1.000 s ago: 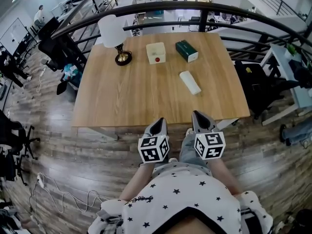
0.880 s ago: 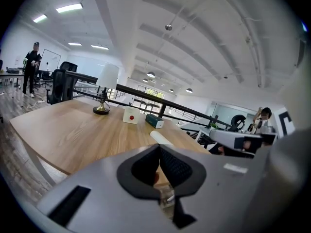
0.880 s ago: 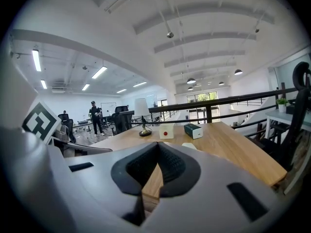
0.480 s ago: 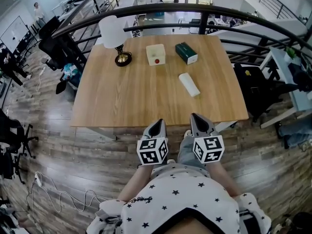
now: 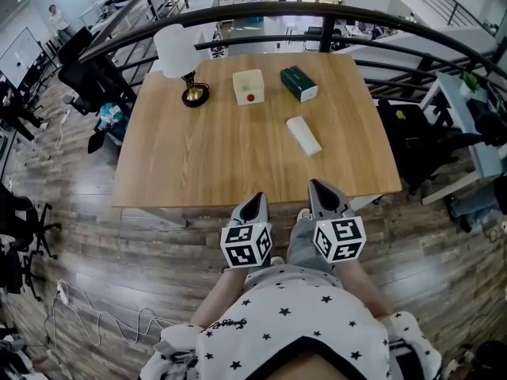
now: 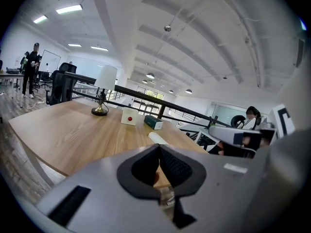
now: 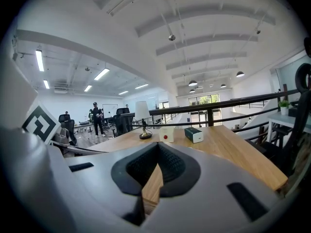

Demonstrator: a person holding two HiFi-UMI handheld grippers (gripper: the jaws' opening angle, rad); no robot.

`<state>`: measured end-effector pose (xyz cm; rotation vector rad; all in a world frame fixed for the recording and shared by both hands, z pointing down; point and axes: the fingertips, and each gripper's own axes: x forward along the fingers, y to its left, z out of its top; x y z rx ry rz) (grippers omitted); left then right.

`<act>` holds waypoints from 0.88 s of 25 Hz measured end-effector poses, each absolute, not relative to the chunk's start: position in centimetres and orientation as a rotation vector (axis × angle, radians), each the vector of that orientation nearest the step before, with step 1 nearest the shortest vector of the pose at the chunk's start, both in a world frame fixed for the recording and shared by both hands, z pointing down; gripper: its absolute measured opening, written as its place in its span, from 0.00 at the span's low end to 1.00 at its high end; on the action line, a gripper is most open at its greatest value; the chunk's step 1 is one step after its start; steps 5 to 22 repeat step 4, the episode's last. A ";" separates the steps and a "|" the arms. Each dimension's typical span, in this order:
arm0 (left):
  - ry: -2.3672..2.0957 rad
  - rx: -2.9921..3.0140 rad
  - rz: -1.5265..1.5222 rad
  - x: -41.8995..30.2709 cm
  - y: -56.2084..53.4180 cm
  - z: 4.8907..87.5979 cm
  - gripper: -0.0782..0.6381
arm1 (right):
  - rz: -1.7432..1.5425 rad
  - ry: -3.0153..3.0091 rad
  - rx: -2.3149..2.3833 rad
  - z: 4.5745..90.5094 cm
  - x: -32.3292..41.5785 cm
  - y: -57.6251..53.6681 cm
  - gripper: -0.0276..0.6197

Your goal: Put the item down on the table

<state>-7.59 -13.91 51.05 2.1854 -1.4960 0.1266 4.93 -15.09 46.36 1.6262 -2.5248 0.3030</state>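
Note:
A white cylinder-shaped item [image 5: 303, 134] lies on the wooden table [image 5: 222, 157], right of centre. At the back stand a white box with a red dot [image 5: 248, 86] and a dark green box [image 5: 299, 83]. My left gripper [image 5: 255, 200] and right gripper [image 5: 321, 188] hover side by side just off the table's near edge, above the floor. Both are shut with nothing between the jaws. The left gripper view shows its shut jaws with the cylinder [image 6: 158, 138] beyond them. In the right gripper view the white box [image 7: 166, 134] and green box [image 7: 196, 134] are visible.
A table lamp [image 5: 176, 50] with a white shade stands at the back left corner. A black curved railing [image 5: 317, 10] runs behind the table. Office chairs [image 5: 95, 77] stand to the left, another desk [image 5: 467, 109] to the right. A cable [image 5: 103, 315] lies on the floor.
The head view has drifted slightly, so the table sits a little further left in the picture. Both grippers stay shut at the near edge.

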 end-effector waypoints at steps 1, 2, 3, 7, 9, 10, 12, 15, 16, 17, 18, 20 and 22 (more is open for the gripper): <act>-1.495 2.186 0.128 -7.6 -14.0 51.0 0.12 | 0.302 -2.526 1.627 46.3 4.9 -15.2 0.03; -1.494 2.187 0.130 -7.5 -14.0 51.0 0.13 | 0.301 -2.527 1.629 46.2 5.0 -15.2 0.03; -1.494 2.187 0.131 -7.5 -14.1 51.0 0.12 | 0.300 -2.527 1.630 46.1 5.0 -15.3 0.03; -1.493 2.188 0.133 -7.5 -14.2 51.1 0.12 | 0.300 -2.527 1.631 46.1 5.0 -15.4 0.03; -1.493 2.188 0.133 -7.5 -14.2 51.1 0.12 | 0.300 -2.527 1.631 46.1 5.0 -15.4 0.03; -1.493 2.188 0.133 -7.5 -14.2 51.1 0.12 | 0.300 -2.527 1.631 46.1 5.0 -15.4 0.03; -1.493 2.188 0.133 -7.5 -14.2 51.1 0.12 | 0.300 -2.527 1.631 46.1 5.0 -15.4 0.03; -1.493 2.188 0.133 -7.5 -14.2 51.1 0.12 | 0.300 -2.527 1.631 46.1 5.0 -15.4 0.03; -1.493 2.188 0.133 -7.5 -14.2 51.1 0.12 | 0.300 -2.527 1.631 46.1 5.0 -15.4 0.03; -1.493 2.188 0.133 -7.5 -14.2 51.1 0.12 | 0.300 -2.527 1.631 46.1 5.0 -15.4 0.03; -1.493 2.188 0.133 -7.5 -14.2 51.1 0.12 | 0.300 -2.527 1.631 46.1 5.0 -15.4 0.03; -1.493 2.188 0.133 -7.5 -14.2 51.1 0.12 | 0.300 -2.527 1.631 46.1 5.0 -15.4 0.03; -1.493 2.188 0.133 -7.5 -14.2 51.1 0.12 | 0.300 -2.527 1.631 46.1 5.0 -15.4 0.03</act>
